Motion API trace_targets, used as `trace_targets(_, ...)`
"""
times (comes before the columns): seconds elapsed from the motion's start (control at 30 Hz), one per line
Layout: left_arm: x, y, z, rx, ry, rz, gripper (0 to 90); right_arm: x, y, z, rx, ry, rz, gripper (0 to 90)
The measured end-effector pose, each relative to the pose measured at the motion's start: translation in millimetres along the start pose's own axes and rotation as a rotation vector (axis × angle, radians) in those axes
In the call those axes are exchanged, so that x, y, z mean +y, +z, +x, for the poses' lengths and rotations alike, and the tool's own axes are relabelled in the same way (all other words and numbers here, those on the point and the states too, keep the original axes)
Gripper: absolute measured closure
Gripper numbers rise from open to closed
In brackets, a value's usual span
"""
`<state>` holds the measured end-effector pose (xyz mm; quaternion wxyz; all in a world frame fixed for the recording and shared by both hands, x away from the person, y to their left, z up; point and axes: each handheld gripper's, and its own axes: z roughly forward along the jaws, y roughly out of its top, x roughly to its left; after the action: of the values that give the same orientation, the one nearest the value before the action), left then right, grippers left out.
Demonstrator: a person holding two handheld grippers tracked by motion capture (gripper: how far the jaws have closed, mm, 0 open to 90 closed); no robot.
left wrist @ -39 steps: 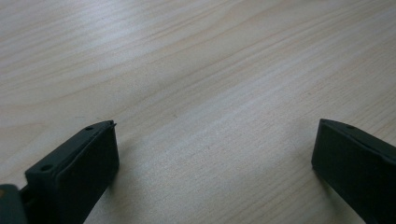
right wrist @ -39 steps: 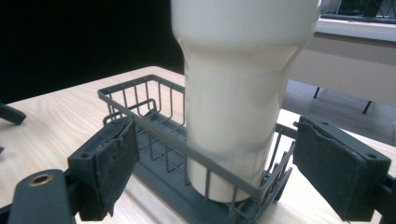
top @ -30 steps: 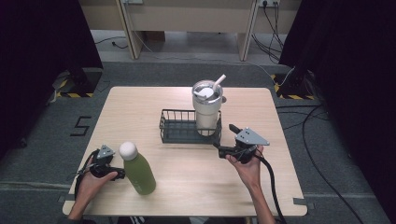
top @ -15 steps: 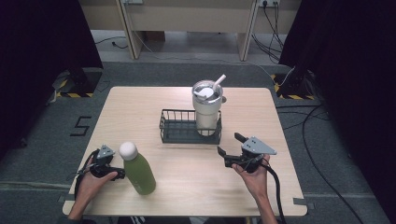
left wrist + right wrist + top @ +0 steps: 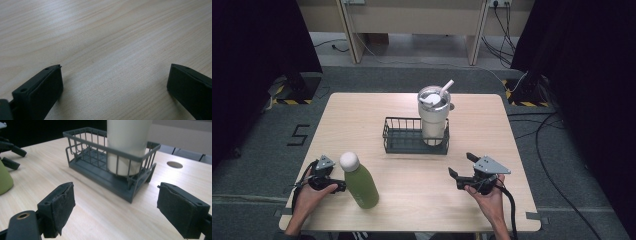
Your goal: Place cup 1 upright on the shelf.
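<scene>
both grippers [image 5: 462, 166] gape apart, tumbler [image 5: 433, 120] beyond the right one.

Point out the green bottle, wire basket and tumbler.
green bottle [image 5: 363, 186], high view, on its green body.
wire basket [image 5: 88, 149], right gripper view, on its empty left half.
tumbler [image 5: 432, 124], high view, on its cream wall.

Left gripper [image 5: 113, 82] sat low over the table [image 5: 107, 37], jaws spread wide with bare pale wood grain between them. One black jaw stood at lower left, the other at the right edge. Nothing was held.
</scene>
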<state>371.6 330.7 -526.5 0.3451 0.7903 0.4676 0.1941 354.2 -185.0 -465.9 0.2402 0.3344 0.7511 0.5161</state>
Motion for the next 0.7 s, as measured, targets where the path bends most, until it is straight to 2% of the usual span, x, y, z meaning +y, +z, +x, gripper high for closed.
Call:
trace_targets(0.33, 0.0, 0.0, -0.1, 0.000, 0.001, 0.000, 0.0, -15.2, -2.7, 3.8, -0.003, -0.009, 0.076, 15.0)
trace_targets(0.4, 0.0, 0.0, -0.1, 0.000, 0.001, 0.000, 0.0, -19.9, -3.6, 4.6, -0.009, -0.006, 0.114, 15.1)
trace_targets(0.7, 0.0, -0.1, -0.2, 0.000, 0.001, 0.000, 0.0, -29.6, -5.5, 6.8, -0.014, -0.015, 0.194, 15.2)
